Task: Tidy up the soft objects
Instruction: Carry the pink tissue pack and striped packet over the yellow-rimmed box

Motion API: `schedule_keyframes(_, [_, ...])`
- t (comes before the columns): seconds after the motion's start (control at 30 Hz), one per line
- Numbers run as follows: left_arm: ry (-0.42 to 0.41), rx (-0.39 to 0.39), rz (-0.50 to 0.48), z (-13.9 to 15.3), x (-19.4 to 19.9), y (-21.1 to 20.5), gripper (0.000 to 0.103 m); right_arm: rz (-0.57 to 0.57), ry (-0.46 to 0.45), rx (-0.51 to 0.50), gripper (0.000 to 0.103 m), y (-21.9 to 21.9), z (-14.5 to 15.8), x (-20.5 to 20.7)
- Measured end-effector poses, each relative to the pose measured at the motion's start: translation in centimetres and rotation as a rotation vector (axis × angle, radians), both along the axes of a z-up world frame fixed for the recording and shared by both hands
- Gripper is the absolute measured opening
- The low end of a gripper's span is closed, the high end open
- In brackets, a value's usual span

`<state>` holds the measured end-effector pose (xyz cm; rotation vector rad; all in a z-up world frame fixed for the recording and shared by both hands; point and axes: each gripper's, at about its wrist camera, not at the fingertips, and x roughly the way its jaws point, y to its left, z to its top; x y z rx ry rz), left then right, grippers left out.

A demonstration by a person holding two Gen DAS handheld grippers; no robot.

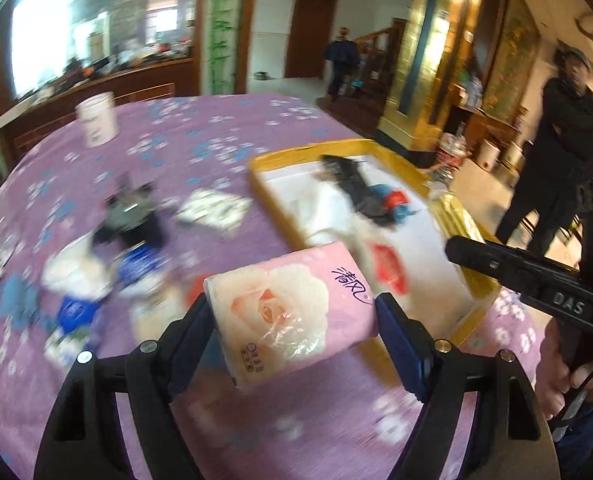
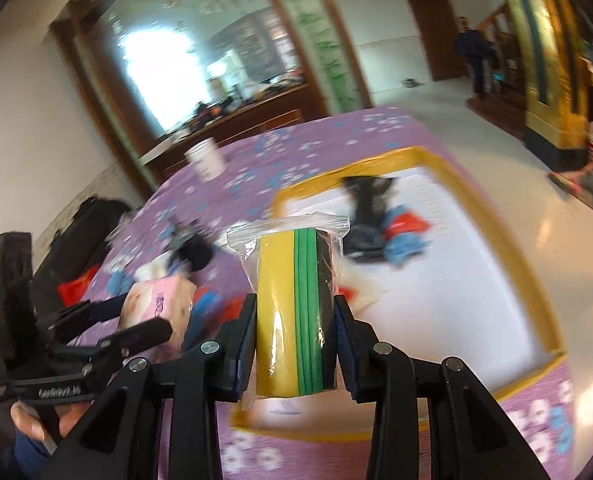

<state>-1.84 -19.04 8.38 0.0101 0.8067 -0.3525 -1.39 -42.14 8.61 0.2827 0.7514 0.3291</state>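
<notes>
My left gripper [image 1: 294,312] is shut on a pink tissue pack [image 1: 292,312] with a rose print, held above the purple tablecloth just left of the yellow-rimmed white box [image 1: 376,148]. My right gripper [image 2: 294,316] is shut on a clear bag of sponges [image 2: 296,304], yellow, green and black, held above the box's near left corner [image 2: 256,428]. The box holds a black cloth [image 1: 352,188], a blue and red item [image 1: 396,202] and white soft things. In the right wrist view the left gripper [image 2: 136,320] with the tissue pack [image 2: 156,300] is at the left.
Loose soft items lie blurred on the tablecloth to the left: a dark bundle [image 1: 132,216], a white patterned pack [image 1: 212,208], blue and white packs [image 1: 80,280]. A white cup [image 1: 96,120] stands at the far side. A person in black [image 1: 556,148] stands at the right.
</notes>
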Motion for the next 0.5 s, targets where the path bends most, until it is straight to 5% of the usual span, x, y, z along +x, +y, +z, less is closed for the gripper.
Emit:
schedule_keyframes(0.27, [0.056, 0.024, -0.130, -0.7, 4.4, -9.7, 0.080, -0.110, 0.076, -0.084, 0.039, -4.5, 0.5, 6.5])
schedule_keyframes(0.5, [0.129, 0.005, -0.175, -3.3, 6.3, -13.5, 0.080, -0.094, 0.171, -0.137, 0.039, -5.6, -1.1, 13.1])
